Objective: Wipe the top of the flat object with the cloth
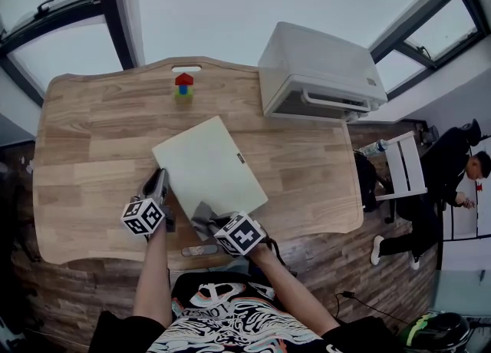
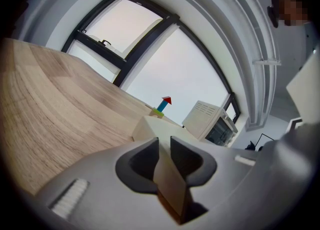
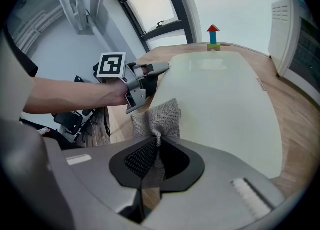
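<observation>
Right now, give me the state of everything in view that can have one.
flat board: lying flat on the table, left edge clamped.
cloth: bunched, over the flat board's near corner.
left hand-held gripper: shut on the flat board's edge.
right hand-held gripper: shut on the cloth.
white oven: door closed.
block tower: standing upright.

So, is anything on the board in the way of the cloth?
Nothing visible. The board is bare on top, and the cloth, in the right gripper, lies at its near corner. The left gripper grips the left edge, off to the side. The blocks stand beyond it.
</observation>
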Demonstrator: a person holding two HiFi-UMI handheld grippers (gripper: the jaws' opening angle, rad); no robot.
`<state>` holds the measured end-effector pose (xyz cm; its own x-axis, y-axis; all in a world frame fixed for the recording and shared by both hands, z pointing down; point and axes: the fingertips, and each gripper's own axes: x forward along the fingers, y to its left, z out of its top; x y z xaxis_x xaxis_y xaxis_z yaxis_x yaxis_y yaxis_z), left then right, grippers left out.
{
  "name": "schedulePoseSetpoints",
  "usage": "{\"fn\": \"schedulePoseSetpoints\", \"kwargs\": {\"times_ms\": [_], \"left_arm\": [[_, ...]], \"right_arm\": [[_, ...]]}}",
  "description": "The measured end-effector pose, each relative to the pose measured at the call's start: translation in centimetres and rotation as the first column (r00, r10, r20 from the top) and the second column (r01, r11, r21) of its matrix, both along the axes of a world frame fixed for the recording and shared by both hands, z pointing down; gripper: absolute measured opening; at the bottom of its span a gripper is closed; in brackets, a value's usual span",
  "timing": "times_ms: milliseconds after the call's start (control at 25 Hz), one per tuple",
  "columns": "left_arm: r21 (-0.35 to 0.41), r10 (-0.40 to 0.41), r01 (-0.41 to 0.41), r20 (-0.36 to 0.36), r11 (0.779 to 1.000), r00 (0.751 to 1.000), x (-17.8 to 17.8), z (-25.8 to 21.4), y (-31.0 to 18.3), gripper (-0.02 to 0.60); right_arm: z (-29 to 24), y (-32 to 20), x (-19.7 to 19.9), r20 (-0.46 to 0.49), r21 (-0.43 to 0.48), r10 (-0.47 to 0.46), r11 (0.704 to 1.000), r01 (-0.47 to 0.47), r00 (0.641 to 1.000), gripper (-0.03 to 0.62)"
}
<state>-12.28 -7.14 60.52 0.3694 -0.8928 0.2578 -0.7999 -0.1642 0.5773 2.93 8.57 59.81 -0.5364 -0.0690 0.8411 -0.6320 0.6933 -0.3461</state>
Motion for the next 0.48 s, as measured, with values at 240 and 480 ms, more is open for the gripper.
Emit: {"fn": "schedulePoseSetpoints", "kwargs": {"times_ms": [240,480], "left_arm": [[-0.002,0.003,-0.003,-0.005,1.000,1.000,-0.1,0.1,0.1,0.132],[0.005,0.006,-0.006,-0.006,1.000,1.000,0.0,-0.1,0.1,0.129]], "right_arm": [[-0.1,-0.4,0.6,-0.015,0.010,0.020,1.000,-0.020,1.000,0.020],[-0.2,-1.2,1.6,-0.012,0.033,0.066,0.997,-0.065,0.998,0.020]]}}
